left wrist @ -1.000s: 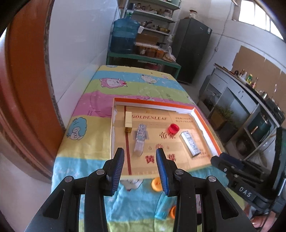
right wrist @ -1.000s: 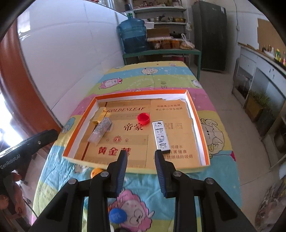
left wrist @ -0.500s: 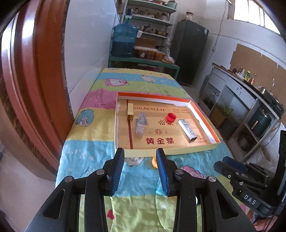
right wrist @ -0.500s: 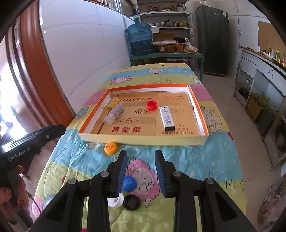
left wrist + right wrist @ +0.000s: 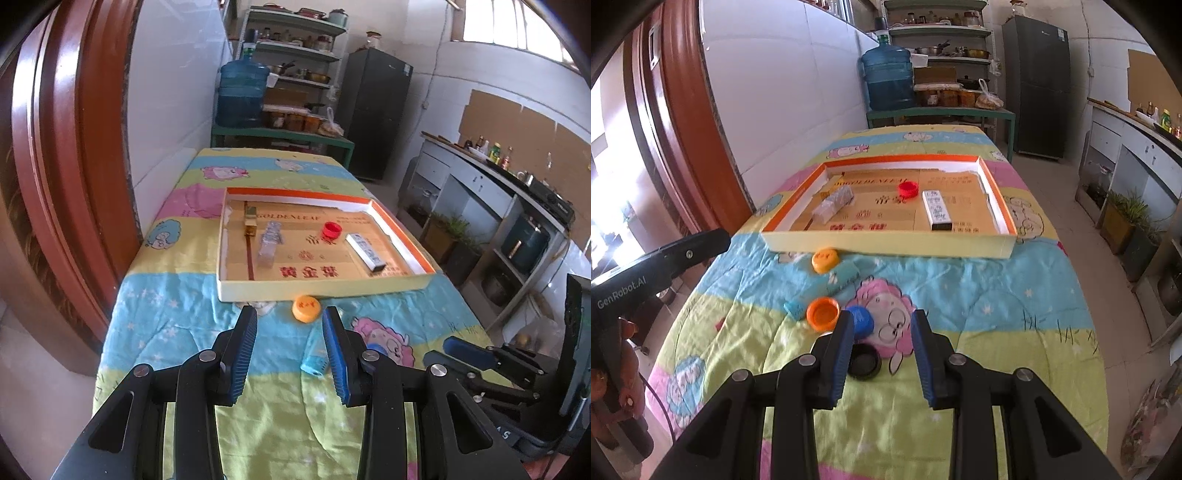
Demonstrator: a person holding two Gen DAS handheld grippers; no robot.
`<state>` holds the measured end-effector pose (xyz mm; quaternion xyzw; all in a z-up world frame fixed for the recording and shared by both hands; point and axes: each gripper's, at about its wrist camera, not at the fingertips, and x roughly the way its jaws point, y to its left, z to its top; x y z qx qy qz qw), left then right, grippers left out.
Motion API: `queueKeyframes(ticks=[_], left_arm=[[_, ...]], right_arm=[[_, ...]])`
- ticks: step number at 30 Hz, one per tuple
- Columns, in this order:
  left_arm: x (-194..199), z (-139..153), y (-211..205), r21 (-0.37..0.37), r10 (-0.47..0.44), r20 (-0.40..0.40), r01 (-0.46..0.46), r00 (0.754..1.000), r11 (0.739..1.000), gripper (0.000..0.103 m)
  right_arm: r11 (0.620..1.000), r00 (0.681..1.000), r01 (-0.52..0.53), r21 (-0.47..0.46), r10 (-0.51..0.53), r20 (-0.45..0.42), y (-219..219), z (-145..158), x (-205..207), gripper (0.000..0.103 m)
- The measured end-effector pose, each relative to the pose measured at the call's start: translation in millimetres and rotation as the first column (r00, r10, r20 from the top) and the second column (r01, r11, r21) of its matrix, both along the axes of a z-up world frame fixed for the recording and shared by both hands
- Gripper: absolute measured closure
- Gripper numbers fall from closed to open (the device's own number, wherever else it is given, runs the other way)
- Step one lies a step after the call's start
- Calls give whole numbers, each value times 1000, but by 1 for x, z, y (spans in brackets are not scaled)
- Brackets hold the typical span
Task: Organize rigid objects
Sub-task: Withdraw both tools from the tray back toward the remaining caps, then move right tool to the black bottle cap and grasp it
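Tongs in both my hands hang open and empty above the bedspread [image 5: 997, 295]: left gripper [image 5: 290, 325], right gripper [image 5: 882, 328]. Near the right one lie a black cap [image 5: 863, 361], a blue cap [image 5: 860, 320] and an orange cap [image 5: 823, 313]. Farther off sits the shallow box [image 5: 886, 245], holding a red cap [image 5: 908, 189] and a white pack [image 5: 936, 210].

My right gripper [image 5: 881, 325] hangs open and empty above the desk [image 5: 997, 306]. Near its left finger lie a blue cap [image 5: 860, 320], an orange cap [image 5: 823, 313] and a black lid [image 5: 864, 361]. Farther off, the tray [image 5: 886, 246] holds a red cap [image 5: 908, 189] and what looks like a small white box [image 5: 936, 210].
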<state>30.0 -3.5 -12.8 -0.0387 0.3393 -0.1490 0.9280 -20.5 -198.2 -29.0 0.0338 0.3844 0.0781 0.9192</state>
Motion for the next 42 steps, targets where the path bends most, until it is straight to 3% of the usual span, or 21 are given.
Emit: queueKeyframes(ticks=[21,42], left_arm=[[-15,-24,-8,22,-44,-30,45,999,999,65],[-9,-43,-20,8,-131,-100,133,986,991,65]], right_arm=[[998,996,-53,-30,51,-77,13,-40,-18,71],[989,993,-106,-105,99,-72,31,-49,12,73]])
